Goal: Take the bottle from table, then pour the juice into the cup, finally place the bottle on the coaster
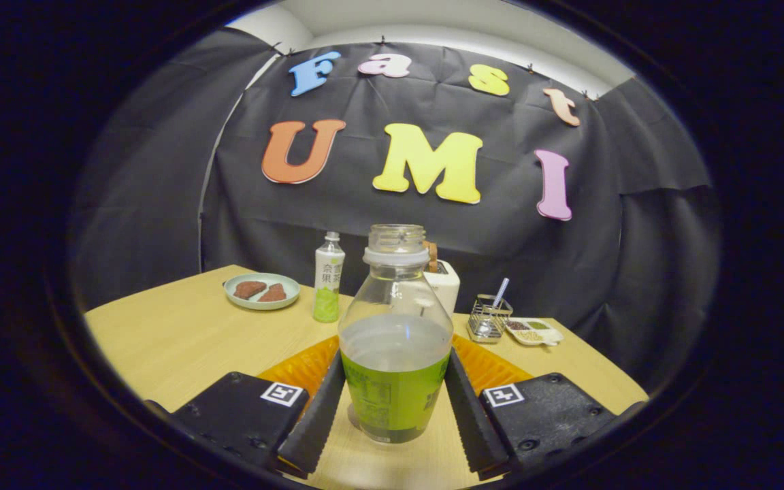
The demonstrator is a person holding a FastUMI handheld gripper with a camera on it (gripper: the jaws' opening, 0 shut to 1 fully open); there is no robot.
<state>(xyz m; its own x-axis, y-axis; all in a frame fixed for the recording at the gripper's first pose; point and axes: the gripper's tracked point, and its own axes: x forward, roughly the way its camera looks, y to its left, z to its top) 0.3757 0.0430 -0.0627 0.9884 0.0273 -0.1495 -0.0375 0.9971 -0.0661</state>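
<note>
An uncapped juice bottle (395, 333) stands between the two fingers of the hand-held gripper (395, 401), its base resting on the wooden table (174, 340). Both fingers (317, 408) lie against the labelled lower half, pinching the bottle from either side. An orange ribbed mat (303, 367), which looks to be the coaster, lies just behind the bottle and spreads out to both sides of it. The bottle is a little over half full, with clear liquid showing above the green label. Whether a pour has already been made cannot be told, and no cup can be made out among the things here. Further back stand a second, capped bottle (329, 286), a plate of food (261, 290), a white box (445, 284), a wire holder (488, 316) and a small dish (535, 331). By the look of it the grasp is in hand, with the bottle not yet on the coaster
</note>
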